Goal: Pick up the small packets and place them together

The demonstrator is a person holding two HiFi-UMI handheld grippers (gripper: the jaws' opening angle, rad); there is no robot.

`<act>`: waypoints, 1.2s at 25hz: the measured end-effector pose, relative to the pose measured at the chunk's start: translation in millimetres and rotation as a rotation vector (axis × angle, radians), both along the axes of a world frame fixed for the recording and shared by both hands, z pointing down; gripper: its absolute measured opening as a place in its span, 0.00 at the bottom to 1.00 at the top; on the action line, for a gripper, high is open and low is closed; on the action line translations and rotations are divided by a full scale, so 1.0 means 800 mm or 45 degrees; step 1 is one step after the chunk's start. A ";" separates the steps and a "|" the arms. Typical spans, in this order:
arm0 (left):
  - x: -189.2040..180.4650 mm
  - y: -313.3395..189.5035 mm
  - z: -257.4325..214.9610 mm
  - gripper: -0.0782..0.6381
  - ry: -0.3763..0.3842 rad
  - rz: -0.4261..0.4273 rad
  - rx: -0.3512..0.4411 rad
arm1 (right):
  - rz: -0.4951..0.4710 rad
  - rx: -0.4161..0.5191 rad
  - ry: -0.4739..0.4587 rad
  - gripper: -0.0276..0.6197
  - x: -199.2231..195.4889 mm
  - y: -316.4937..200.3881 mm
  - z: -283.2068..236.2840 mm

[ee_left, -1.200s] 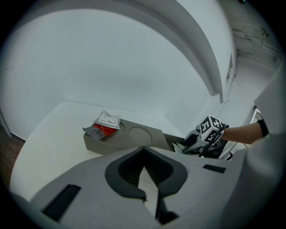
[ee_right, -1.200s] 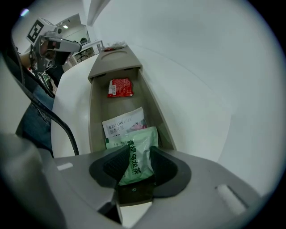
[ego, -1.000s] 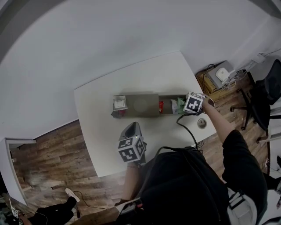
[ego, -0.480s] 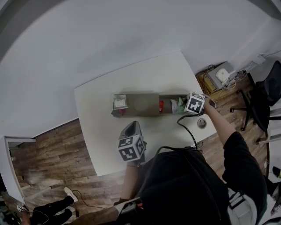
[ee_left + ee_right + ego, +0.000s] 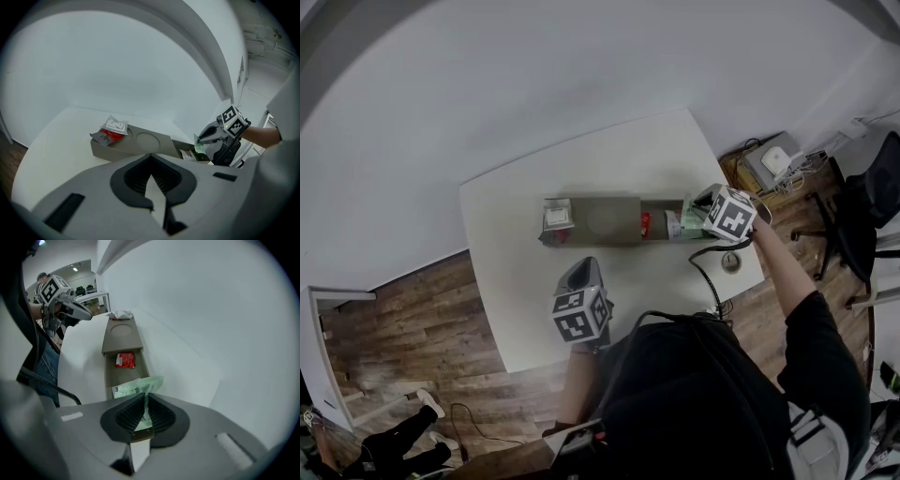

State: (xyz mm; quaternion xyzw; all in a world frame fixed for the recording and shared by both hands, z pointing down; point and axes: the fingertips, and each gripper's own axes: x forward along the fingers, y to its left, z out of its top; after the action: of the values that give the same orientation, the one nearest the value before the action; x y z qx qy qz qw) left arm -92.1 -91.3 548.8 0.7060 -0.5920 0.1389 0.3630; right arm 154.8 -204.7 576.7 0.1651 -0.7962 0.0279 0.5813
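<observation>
Green packet [image 5: 138, 386] hung above the grey tray's [image 5: 109, 377] right end, pinched by one edge in the right gripper [image 5: 142, 408], jaws just closed on it; such a thin hold might let it slip en route left to the piled packets [image 5: 120, 314].

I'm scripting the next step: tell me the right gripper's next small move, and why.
Probably carry the green packet along the tray to the packet pile at its other end. The right gripper has just been closing its jaws and now pinches that packet, raised above the open compartment, while other packets already lie together in that pile.
</observation>
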 end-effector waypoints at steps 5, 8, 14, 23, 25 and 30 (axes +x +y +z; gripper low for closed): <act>0.000 0.004 -0.001 0.11 0.000 -0.005 0.002 | -0.063 0.122 -0.116 0.08 -0.046 -0.017 -0.049; -0.003 0.007 -0.001 0.11 0.002 -0.016 0.003 | -0.110 0.132 -0.225 0.08 -0.090 -0.019 -0.070; -0.015 0.014 -0.005 0.11 0.004 -0.056 0.006 | -0.260 0.139 -0.329 0.08 -0.181 -0.016 -0.088; -0.042 0.027 -0.003 0.11 0.008 -0.141 -0.008 | -0.444 0.033 -0.368 0.09 -0.283 0.006 -0.068; -0.047 0.032 -0.001 0.11 0.010 -0.157 -0.014 | -0.470 0.007 -0.375 0.09 -0.299 0.014 -0.062; -0.058 0.039 0.002 0.11 0.015 -0.193 -0.024 | -0.517 -0.048 -0.363 0.09 -0.331 0.025 -0.044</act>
State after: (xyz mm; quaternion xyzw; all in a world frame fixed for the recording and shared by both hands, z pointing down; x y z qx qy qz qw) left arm -138.9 -60.1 550.2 0.6567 -0.6402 0.1124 0.3825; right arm -109.9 -184.3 541.6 -0.0148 -0.8863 -0.0515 0.4599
